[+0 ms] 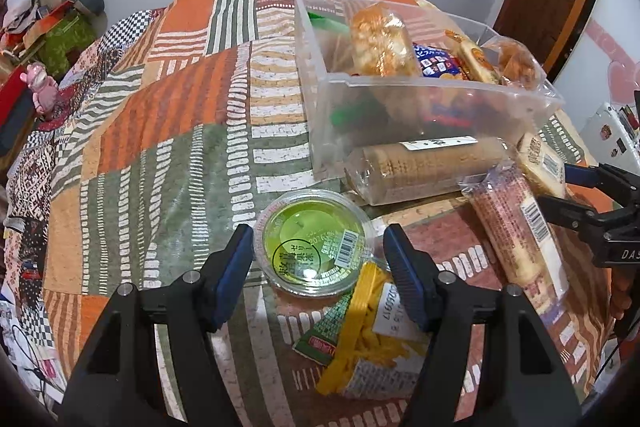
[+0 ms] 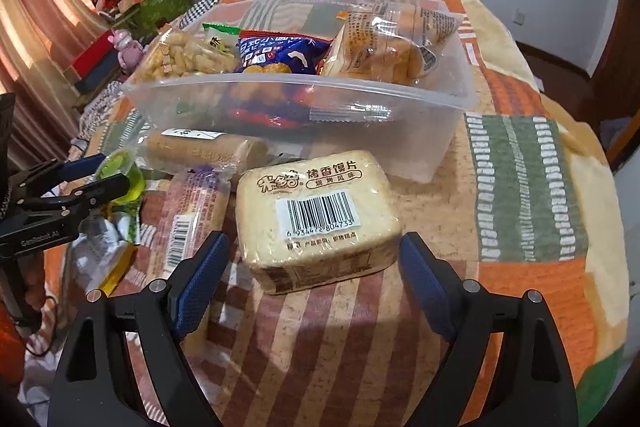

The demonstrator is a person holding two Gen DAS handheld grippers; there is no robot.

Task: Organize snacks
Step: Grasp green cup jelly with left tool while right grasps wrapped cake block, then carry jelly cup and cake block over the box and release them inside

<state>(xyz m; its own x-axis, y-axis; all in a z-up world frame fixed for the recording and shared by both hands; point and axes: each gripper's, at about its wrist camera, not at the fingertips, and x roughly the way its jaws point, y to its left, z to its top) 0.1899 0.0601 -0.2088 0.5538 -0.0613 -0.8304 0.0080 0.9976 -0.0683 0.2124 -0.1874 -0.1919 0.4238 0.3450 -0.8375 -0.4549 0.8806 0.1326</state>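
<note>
left gripper (image 1: pixel 318 259) spread either side of jelly cup (image 1: pixel 314 241), not gripped, right gripper (image 2: pixel 314 269) spread round bread pack (image 2: pixel 318 217), untouched, bin (image 2: pixel 280 95) edge close behind

A bright patchwork cloth and things at the side

The patchwork cloth (image 1: pixel 160 131) has orange, green and white stripes. At ten o'clock sits a small pink toy (image 1: pixel 40 87), near a pile of stuff (image 1: pixel 60 11). A pink curtain (image 2: pixel 36 27) hangs at nine o'clock.

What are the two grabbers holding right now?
Nothing. The left gripper is open around the green jelly cup; the right gripper is open around the bread pack.
</note>
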